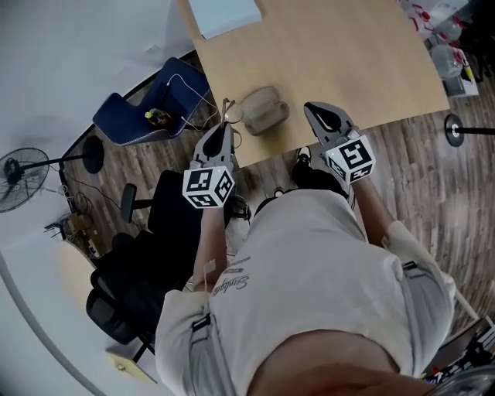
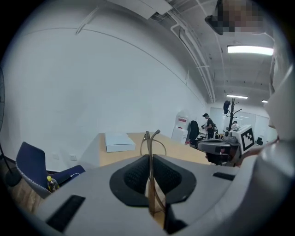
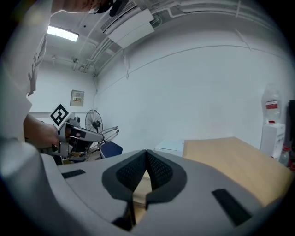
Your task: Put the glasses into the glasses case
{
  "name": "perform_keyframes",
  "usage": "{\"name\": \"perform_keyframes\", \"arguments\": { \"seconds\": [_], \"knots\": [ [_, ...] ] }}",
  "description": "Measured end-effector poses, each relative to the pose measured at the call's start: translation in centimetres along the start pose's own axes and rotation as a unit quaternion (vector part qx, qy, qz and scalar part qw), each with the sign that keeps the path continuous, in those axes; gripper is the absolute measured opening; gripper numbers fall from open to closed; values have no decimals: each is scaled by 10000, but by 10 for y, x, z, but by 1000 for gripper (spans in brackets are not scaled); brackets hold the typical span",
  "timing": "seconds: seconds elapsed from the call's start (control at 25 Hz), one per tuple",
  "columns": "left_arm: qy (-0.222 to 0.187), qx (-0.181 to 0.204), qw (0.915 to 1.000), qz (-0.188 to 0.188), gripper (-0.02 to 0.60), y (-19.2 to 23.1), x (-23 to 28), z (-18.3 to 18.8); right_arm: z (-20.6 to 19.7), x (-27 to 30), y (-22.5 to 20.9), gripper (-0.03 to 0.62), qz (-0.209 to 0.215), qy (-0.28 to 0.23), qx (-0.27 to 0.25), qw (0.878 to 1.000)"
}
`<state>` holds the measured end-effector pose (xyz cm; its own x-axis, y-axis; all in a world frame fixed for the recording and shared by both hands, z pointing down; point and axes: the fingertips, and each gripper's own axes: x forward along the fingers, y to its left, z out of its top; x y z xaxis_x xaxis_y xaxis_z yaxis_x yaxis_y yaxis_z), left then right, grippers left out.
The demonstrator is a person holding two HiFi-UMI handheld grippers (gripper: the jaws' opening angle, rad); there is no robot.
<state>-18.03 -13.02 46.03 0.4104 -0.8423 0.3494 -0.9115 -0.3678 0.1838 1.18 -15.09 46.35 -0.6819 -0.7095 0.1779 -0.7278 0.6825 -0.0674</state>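
Note:
A beige glasses case [image 1: 263,108] lies shut near the front edge of the wooden table [image 1: 332,54]. Just left of the case, my left gripper [image 1: 224,128] is shut on a pair of thin-framed glasses [image 1: 230,114]. In the left gripper view the glasses [image 2: 150,143] stand upright, pinched between the shut jaws of the left gripper [image 2: 150,161]. My right gripper [image 1: 315,110] hovers over the table edge to the right of the case, shut with nothing in it. In the right gripper view its tips [image 3: 146,153] meet, and the left gripper [image 3: 80,136] shows at the left.
A white flat box [image 1: 224,14] lies at the table's far left end. A blue chair [image 1: 143,112], a black office chair [image 1: 147,263] and a floor fan [image 1: 19,174] stand left of the table. Clutter [image 1: 448,39] sits at the far right.

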Motion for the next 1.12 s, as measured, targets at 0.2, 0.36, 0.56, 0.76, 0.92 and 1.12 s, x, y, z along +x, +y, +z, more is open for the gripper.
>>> {"name": "perform_keyframes", "arguments": {
  "seconds": [0.2, 0.36, 0.56, 0.76, 0.92, 1.12],
  "knots": [
    [81, 51, 10000, 28, 25, -9, 40, 11, -2, 15, -48, -6, 54, -40, 214, 9997],
    [195, 175, 9997, -27, 25, -15, 66, 12, -8, 26, -77, -6, 72, -42, 277, 9996],
    [336, 268, 9990, -99, 25, -18, 87, 17, -14, 28, -95, -6, 58, -17, 265, 9996],
    [557, 536, 9964, -337, 25, -23, 103, 20, -22, 30, -113, -6, 7, 89, 404, 9991],
    [818, 745, 9921, -588, 25, -20, 111, 7, -26, 38, -110, -6, -14, 141, 392, 9991],
    [1164, 648, 9866, -947, 25, -14, 124, -13, -26, 39, -103, -6, -164, 241, 502, 9983]
  ]
}}
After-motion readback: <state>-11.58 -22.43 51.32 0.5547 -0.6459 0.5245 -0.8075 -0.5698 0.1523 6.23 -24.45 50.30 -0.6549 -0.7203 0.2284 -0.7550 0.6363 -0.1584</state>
